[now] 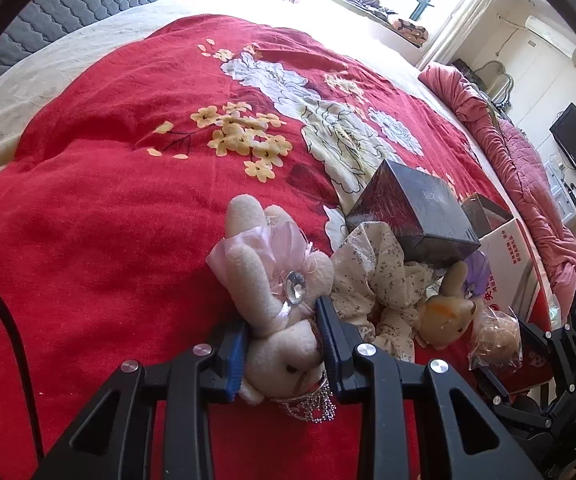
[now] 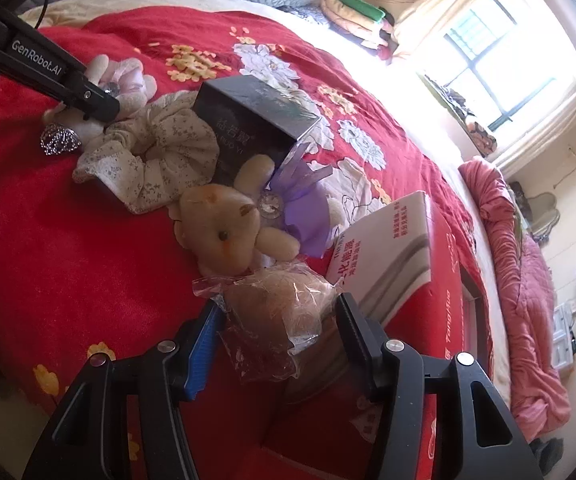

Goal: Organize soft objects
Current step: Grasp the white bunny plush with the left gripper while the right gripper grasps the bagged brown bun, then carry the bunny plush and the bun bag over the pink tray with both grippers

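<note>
1. Left gripper point(image 1: 284, 340): black frame, blue ribbed pads, clenched on the white plush rabbit point(image 1: 276, 312) at its neck. The rabbit is fuzzy, with a pink gauze dress, a faceted clear gem and a small beaded silver crown; it lies on the near part of the red bedspread point(image 1: 108, 208).
2. Right gripper point(image 2: 280, 336): jaws spread on either side of the bagged fibre ball point(image 2: 284, 312), a tan, stringy lump in crinkled clear plastic; whether the pads press it, I cannot tell.
3. Tan plush bear point(image 2: 224, 232): nubby fabric, purple gauze dress, just beyond the bag.
4. Floral scrunchie point(image 2: 160, 156): ruffled cream cotton with lace edge, between rabbit and bear.
5. Dark glossy box point(image 2: 248, 120): cuboid, tilted, behind the scrunchie.
6. Red-and-white carton point(image 2: 400, 248): flat cardboard, right of the bear.
</note>
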`<state>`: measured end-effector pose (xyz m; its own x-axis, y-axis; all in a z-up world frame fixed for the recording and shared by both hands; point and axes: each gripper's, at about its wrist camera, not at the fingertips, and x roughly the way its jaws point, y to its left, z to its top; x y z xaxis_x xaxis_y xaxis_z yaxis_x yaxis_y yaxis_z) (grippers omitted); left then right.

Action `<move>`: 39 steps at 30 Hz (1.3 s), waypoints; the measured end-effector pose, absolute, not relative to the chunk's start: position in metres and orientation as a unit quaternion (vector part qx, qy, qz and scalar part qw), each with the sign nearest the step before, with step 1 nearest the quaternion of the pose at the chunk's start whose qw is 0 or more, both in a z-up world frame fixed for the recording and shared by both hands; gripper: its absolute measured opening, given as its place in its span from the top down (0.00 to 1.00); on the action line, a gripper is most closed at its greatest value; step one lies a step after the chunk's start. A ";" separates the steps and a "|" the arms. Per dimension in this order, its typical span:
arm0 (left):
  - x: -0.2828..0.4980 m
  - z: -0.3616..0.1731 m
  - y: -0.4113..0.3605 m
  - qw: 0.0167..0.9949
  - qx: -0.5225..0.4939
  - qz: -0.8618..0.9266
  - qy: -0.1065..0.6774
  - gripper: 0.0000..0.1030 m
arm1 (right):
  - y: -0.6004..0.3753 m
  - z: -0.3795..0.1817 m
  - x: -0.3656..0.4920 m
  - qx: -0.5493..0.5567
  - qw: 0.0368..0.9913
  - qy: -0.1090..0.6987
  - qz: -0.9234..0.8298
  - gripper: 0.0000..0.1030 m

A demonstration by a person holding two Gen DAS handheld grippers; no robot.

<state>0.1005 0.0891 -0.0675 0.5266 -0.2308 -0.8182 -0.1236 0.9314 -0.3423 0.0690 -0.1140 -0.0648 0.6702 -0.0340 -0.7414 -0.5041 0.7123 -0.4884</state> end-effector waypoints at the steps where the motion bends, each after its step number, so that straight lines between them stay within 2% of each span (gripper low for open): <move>1: 0.099 -0.064 0.091 0.858 -0.181 -0.025 0.481 0.68 | -0.116 -0.061 0.068 -0.346 0.847 0.380 0.140 0.44; 11: 0.067 -0.024 0.087 0.883 -0.158 -0.003 0.442 0.68 | -0.132 -0.026 0.054 -0.252 0.882 0.361 0.168 0.44; 24: 0.047 0.032 0.012 0.905 -0.090 -0.040 0.414 0.68 | -0.157 0.024 0.034 -0.181 0.920 0.301 0.175 0.44; 39: 0.047 0.067 -0.061 0.911 -0.054 -0.094 0.398 0.68 | -0.221 0.067 0.026 -0.117 0.950 0.263 0.121 0.44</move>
